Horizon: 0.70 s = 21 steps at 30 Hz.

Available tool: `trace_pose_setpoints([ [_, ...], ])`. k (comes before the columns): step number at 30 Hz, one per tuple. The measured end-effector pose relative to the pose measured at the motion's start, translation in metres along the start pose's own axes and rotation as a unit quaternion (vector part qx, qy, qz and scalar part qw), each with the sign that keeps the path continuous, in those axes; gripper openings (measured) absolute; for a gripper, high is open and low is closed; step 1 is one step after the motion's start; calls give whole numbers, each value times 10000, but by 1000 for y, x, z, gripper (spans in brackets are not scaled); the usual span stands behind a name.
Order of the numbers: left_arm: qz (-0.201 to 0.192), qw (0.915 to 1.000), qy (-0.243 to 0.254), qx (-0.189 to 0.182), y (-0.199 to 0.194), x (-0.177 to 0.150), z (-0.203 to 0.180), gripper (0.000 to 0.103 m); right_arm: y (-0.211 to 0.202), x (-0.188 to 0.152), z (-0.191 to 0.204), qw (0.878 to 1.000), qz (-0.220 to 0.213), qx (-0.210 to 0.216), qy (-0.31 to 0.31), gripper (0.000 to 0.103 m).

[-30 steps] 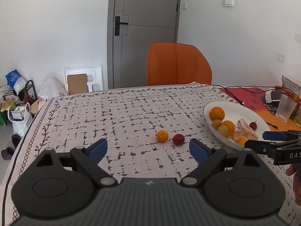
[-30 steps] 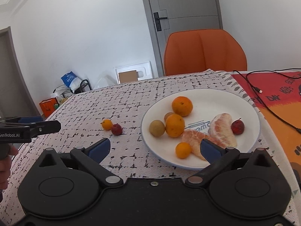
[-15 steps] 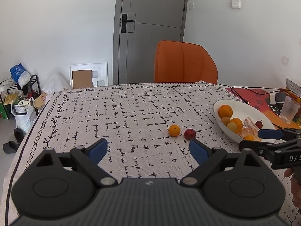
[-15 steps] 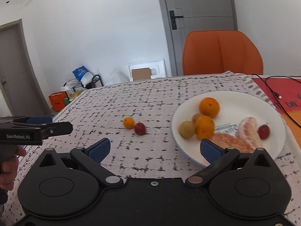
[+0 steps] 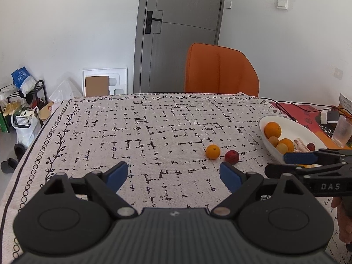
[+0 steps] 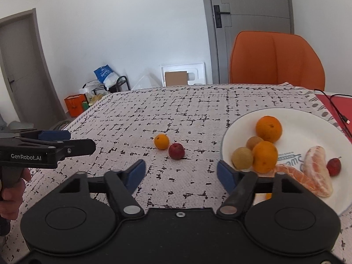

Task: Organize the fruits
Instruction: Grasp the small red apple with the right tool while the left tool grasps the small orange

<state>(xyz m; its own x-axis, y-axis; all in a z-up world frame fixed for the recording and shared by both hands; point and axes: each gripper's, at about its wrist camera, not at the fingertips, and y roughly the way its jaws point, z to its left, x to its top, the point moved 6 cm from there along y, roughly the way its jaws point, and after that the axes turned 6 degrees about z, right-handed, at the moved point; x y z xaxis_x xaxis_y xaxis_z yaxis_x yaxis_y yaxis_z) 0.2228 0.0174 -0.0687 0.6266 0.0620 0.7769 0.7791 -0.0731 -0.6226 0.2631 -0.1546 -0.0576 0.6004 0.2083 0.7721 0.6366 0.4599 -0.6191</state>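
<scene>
A small orange (image 6: 161,141) and a dark red fruit (image 6: 176,151) lie side by side on the patterned tablecloth, left of a white plate (image 6: 308,123). The plate holds oranges, brownish round fruits, peeled citrus pieces and a small red fruit. My right gripper (image 6: 181,172) hovers just short of the red fruit; its jaws are closing with nothing between them. My left gripper (image 5: 172,173) is open and narrowing slightly, empty, with the orange (image 5: 213,151) and red fruit (image 5: 231,156) ahead to its right. The left gripper (image 6: 72,140) also shows in the right wrist view.
An orange chair (image 5: 220,70) stands at the table's far side. A glass (image 5: 342,132), a black cable (image 5: 286,107) and a red mat (image 5: 308,112) lie beyond the plate (image 5: 292,127). The table's left edge drops to floor clutter.
The right gripper swung left from over the plate toward the two loose fruits, and its jaws narrowed. In the left wrist view the fruits drifted to the right.
</scene>
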Motion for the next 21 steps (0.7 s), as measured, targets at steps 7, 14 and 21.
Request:
trace_pose_setpoints([
  [7, 22, 10000, 19, -40, 9, 2, 2, 80, 15, 6, 2, 9999, 109, 46, -82, 50],
  [14, 95, 9999, 2, -74, 19, 3, 7, 68, 33, 13, 7, 9995, 238, 80, -205, 45],
  [21, 138, 9999, -22, -93, 27, 3, 15, 59, 54, 19, 9, 9991, 369, 8, -202, 38],
])
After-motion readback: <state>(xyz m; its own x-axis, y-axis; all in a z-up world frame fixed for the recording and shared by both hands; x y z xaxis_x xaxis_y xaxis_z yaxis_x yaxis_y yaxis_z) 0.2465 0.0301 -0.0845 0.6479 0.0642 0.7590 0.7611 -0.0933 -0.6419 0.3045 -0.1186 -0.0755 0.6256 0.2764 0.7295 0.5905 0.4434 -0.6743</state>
